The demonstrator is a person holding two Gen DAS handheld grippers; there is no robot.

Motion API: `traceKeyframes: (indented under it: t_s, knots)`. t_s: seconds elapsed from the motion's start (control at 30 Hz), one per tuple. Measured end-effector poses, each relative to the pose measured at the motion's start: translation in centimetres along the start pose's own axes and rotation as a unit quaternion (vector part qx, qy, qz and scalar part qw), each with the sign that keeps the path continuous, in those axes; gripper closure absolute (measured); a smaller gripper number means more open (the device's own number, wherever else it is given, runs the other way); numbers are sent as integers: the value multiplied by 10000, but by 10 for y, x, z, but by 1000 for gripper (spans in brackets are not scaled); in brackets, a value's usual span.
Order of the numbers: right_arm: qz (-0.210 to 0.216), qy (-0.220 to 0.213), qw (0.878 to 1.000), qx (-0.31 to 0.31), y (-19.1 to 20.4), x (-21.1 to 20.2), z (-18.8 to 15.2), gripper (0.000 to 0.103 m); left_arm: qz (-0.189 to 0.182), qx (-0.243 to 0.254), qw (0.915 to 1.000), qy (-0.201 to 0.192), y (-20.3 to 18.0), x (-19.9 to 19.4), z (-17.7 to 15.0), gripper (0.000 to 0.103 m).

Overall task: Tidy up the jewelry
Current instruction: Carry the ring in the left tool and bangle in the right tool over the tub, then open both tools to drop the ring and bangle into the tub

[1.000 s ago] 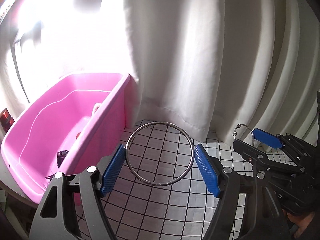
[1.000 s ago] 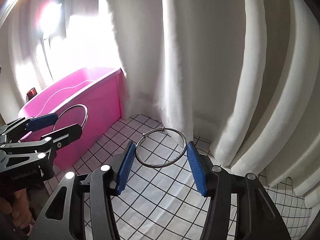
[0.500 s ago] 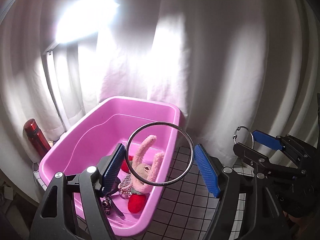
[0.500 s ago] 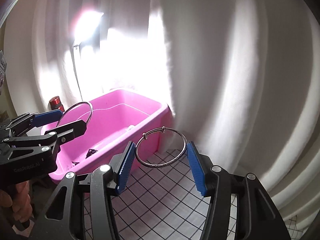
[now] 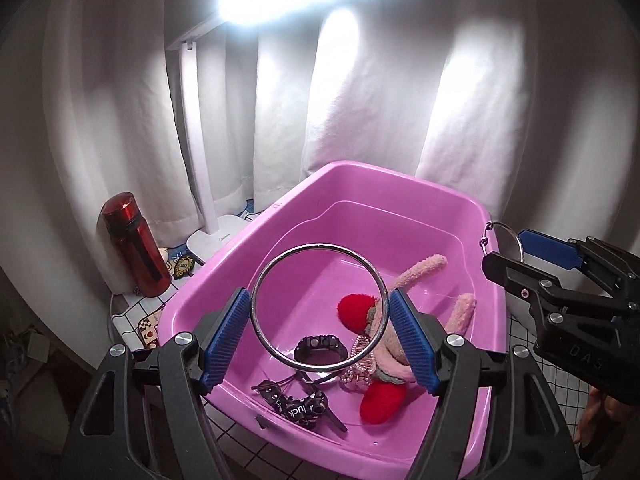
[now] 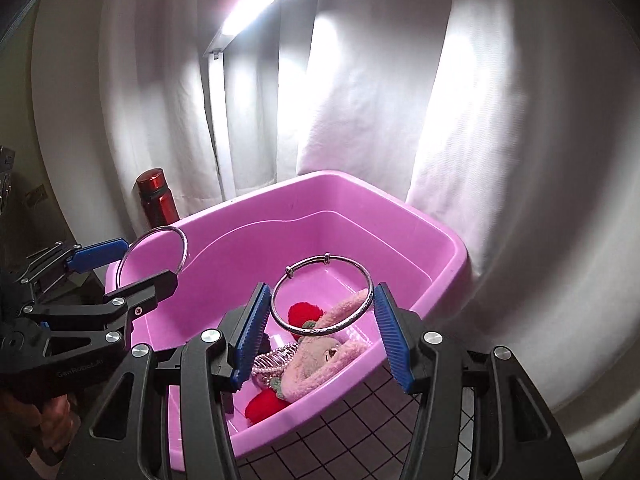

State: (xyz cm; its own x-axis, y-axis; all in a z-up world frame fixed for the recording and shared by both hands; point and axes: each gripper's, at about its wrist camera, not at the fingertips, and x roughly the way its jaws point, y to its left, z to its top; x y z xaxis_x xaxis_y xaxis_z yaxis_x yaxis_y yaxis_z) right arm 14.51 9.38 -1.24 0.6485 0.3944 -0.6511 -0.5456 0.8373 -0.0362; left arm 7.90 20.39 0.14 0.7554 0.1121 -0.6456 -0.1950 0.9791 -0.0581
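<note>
My left gripper [image 5: 318,332] is shut on a plain silver bangle [image 5: 264,276] and holds it above the pink plastic tub [image 5: 400,184]. My right gripper [image 6: 322,320] is shut on a silver bangle with a sliding clasp [image 6: 340,326], also above the tub [image 6: 448,276]. Each gripper shows in the other's view: the right one [image 5: 508,246] at the tub's right rim, the left one [image 6: 132,264] at its left rim. In the tub lie a black watch [image 5: 320,354], a pearl hair clip [image 5: 360,364], a black strap [image 5: 300,404] and a pink plush rabbit with red parts [image 5: 424,272].
A red bottle [image 5: 134,244] and a white desk lamp [image 5: 208,184] stand left of the tub, with small patches [image 5: 182,266] beside them. White curtains [image 5: 360,100] hang behind. A white cloth with a black grid [image 6: 360,432] covers the table.
Both grippers have swung left with their bangles, from over the grid cloth to above the pink tub. The tub's contents, the lamp and the bottle have come into view.
</note>
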Motion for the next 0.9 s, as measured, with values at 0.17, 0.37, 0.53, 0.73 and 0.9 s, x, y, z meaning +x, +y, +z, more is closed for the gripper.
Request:
traceKeyframes:
  t_s: [0.17, 0.37, 0.53, 0.73, 0.9]
  knots:
    - [37, 399, 9992, 86, 2, 34, -2, 51, -1, -71, 9997, 239, 6, 21, -4, 33]
    - [-73, 633, 9979, 127, 2, 52, -3, 51, 3, -147, 9991, 392, 11, 33, -5, 33]
    - [-189, 748, 9967, 233, 0, 55, -2, 51, 47, -212, 9985, 506, 15, 35, -5, 32]
    - [-282, 684, 9968, 293, 2, 49, 1, 39, 215, -309, 9976, 576, 21, 32, -3, 14]
    - [-310, 614, 9972, 308, 4, 42, 2, 37, 350, -294, 9969, 637, 21, 28, 0, 9]
